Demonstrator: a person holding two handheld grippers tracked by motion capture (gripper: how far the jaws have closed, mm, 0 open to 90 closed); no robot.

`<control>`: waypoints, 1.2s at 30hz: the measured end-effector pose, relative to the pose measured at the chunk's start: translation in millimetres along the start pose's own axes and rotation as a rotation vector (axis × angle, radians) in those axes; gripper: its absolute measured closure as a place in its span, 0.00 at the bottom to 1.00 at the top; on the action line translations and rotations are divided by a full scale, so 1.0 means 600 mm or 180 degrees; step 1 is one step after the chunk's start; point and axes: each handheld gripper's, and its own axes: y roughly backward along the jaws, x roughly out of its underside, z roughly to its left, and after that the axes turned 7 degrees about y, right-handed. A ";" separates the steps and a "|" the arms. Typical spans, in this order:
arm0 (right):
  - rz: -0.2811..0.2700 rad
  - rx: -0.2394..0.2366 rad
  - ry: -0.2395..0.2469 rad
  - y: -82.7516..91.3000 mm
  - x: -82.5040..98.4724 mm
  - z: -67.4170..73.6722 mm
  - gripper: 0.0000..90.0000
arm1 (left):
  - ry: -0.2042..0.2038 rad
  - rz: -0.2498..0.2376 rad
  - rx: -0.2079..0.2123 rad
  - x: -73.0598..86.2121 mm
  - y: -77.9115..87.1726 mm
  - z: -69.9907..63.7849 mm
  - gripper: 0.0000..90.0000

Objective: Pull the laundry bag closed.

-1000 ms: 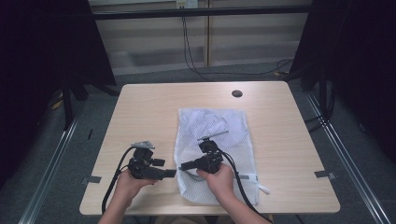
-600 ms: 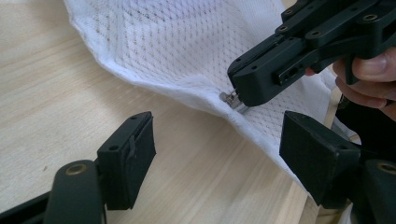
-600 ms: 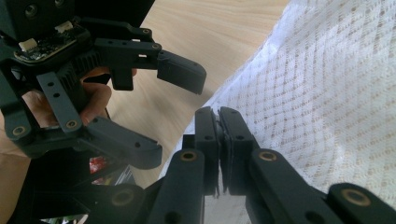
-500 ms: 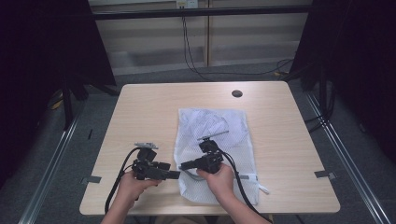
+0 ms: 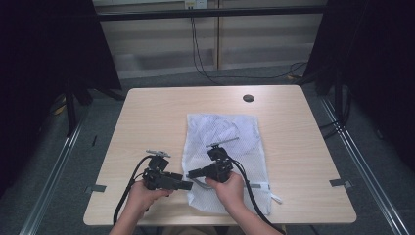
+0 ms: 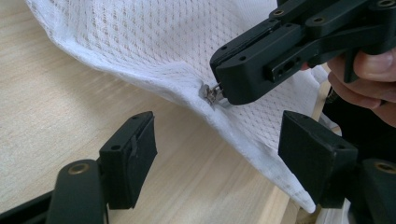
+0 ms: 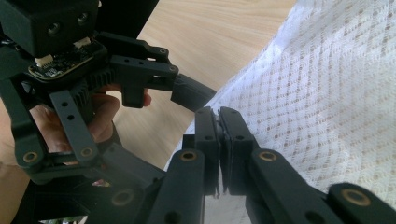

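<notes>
A white mesh bag [image 5: 225, 147] lies flat on the wooden table [image 5: 161, 112]. My right gripper [image 5: 191, 173] points left at the bag's near left edge, shut on the small metal zipper pull [image 6: 210, 93], and lifts that edge a little. Its closed jaws [image 7: 218, 114] meet at the hem of the mesh [image 7: 336, 93]. My left gripper [image 5: 188, 185] sits just left of it, tips at the bag's edge. Its jaws [image 6: 219, 140] have just been closing and still stand apart on either side of the raised hem [image 6: 261, 140], with neither pad pressing on it.
A dark round hole [image 5: 248, 98] sits near the table's far edge. A white strap [image 5: 271, 196] trails from the bag's near right corner. Cables run from both grippers over the near edge. Dark curtains and metal floor rails flank the table.
My left gripper has shifted a little to the right, up to the bag's edge and the right gripper's tips. The right gripper and the bag have kept still.
</notes>
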 end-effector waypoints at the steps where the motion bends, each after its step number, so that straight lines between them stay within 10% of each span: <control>1: 0.0003 -0.0007 -0.0006 0.000 0.000 0.000 0.96 | 0.0015 0.0009 -0.0008 0.000 -0.002 -0.001 0.32; 36: -0.0060 -0.0073 0.0008 0.003 -0.003 0.007 0.96 | 0.0130 0.0031 0.0167 0.000 -0.022 -0.003 0.75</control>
